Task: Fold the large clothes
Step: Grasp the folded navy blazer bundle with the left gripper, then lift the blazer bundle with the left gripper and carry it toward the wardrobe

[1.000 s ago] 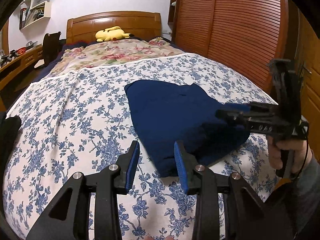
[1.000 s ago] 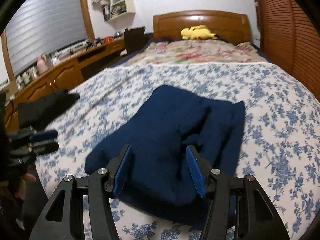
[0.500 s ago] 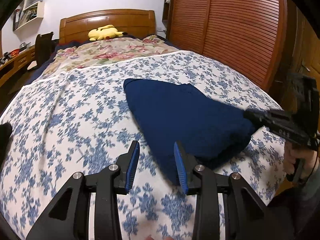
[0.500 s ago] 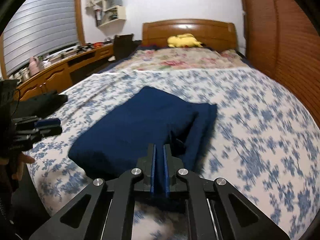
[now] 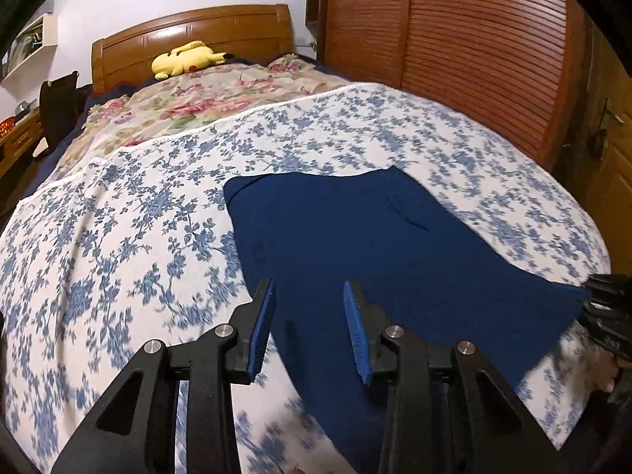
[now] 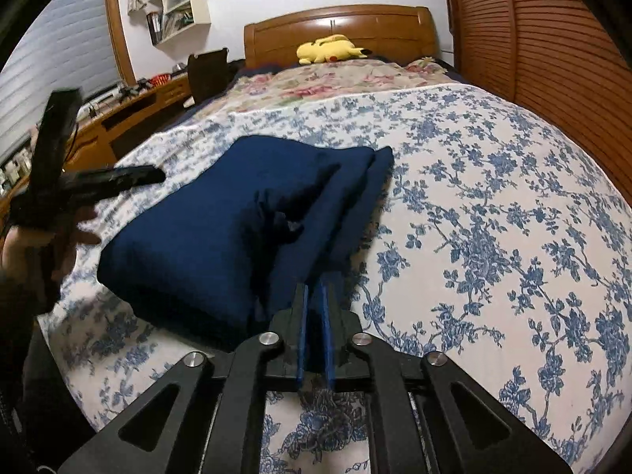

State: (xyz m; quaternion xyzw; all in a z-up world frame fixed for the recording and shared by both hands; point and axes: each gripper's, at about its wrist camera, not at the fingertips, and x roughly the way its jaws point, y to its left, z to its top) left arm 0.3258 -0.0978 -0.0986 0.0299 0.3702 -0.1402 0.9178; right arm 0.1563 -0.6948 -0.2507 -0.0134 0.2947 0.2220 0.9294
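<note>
here one navy garment: right gripper fingers pinch it, left gripper fingers apart.

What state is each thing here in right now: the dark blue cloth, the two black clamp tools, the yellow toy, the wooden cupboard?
Dark blue folded garment: folded, lying on the flowered bedspread, near corner pinched.
Right gripper: shut on the garment's corner; jaws just closed, then eased slightly.
Left gripper: open, over the garment's edge, gripping nothing.
Yellow plush toy: lying by the headboard.
Slatted wooden wardrobe doors: closed.
</note>
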